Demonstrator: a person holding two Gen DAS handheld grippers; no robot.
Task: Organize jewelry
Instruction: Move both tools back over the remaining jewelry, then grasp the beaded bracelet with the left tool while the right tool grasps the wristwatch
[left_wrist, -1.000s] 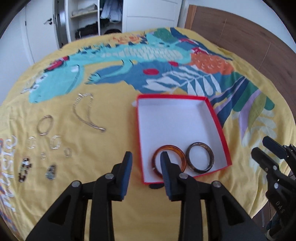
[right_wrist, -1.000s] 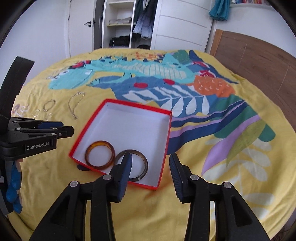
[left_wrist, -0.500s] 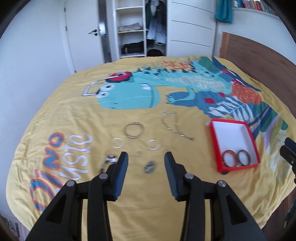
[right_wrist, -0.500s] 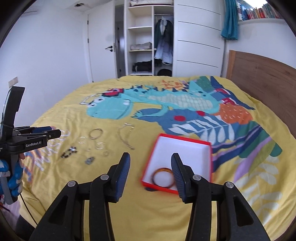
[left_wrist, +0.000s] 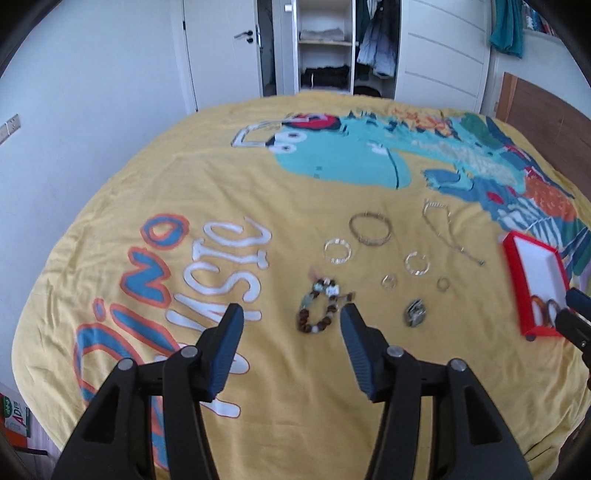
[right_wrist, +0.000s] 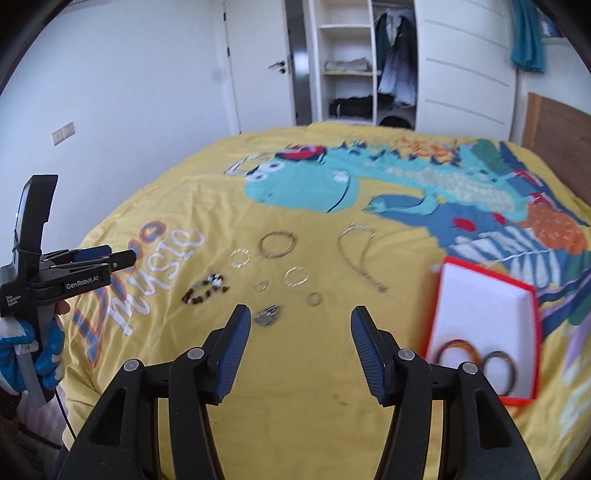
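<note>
- Hovering over the yellow dinosaur-print bedspread (left_wrist: 258, 192), the left hand-held gripper (left_wrist: 291, 325) has its jaws spread wide and opening, with nothing pinched; the beaded bracelet (left_wrist: 318, 306) shows on the bed in the gap between the blue pads, untouched.
- The right hand-held gripper (right_wrist: 301, 328) is also spread and opening, empty, above bare yellow fabric; a small grey pendant-like piece (right_wrist: 269, 315) lies just beyond its left pad.
- Loose jewelry lies in a cluster near the middle of the bed: a thin gold bangle (left_wrist: 370, 229) farthest back, two clear hoops (left_wrist: 337, 251) and (left_wrist: 417, 263), two small rings (left_wrist: 389, 281) and (left_wrist: 443, 283), and a fine chain necklace (left_wrist: 448, 230) to the right of them.
- A red box (right_wrist: 532, 295) with a white inside sits at the right of the jewelry, well apart from the beaded bracelet.
- Inside the box, at its near end, two brown bangles lie side by side: an amber one (right_wrist: 457, 355) and a darker one (right_wrist: 499, 371).
- In the right wrist view a blue-gloved hand (right_wrist: 40, 354) grips the left tool's handle at the far left.
- Behind the bed stand a white door (left_wrist: 225, 48) and an open wardrobe (left_wrist: 325, 48).
</note>
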